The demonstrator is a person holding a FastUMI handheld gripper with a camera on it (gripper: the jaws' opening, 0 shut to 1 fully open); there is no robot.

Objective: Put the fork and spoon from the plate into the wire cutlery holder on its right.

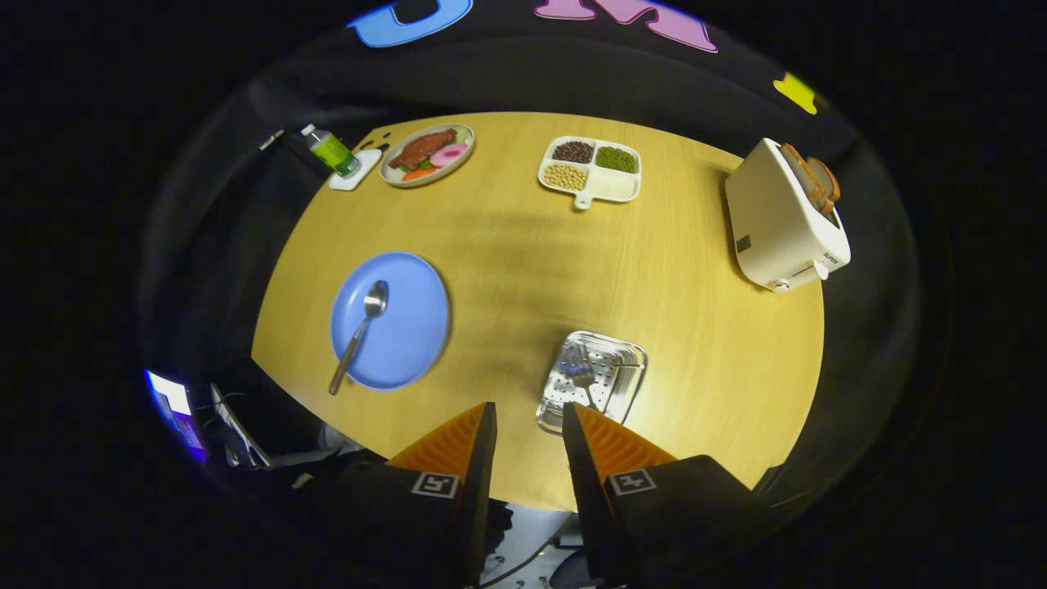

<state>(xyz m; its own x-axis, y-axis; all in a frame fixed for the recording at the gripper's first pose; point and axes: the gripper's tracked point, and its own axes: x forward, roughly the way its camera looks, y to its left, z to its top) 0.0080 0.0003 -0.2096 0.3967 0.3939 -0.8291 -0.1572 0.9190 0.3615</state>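
The task is judged half done: the fork [582, 375] is seen lying inside the wire cutlery holder [630, 360], while the spoon [361, 329] is left on the blue plate [409, 327], to the holder's left on the tabletop [523, 245]. The claw [528, 425] is held high above the near tabletop edge, its fingers narrowly parted and empty, the holder just ahead of them.

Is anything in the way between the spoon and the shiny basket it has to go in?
No. Bare table separates the spoon on the blue plate from the wire holder, where the fork lies. The open gripper holds nothing.
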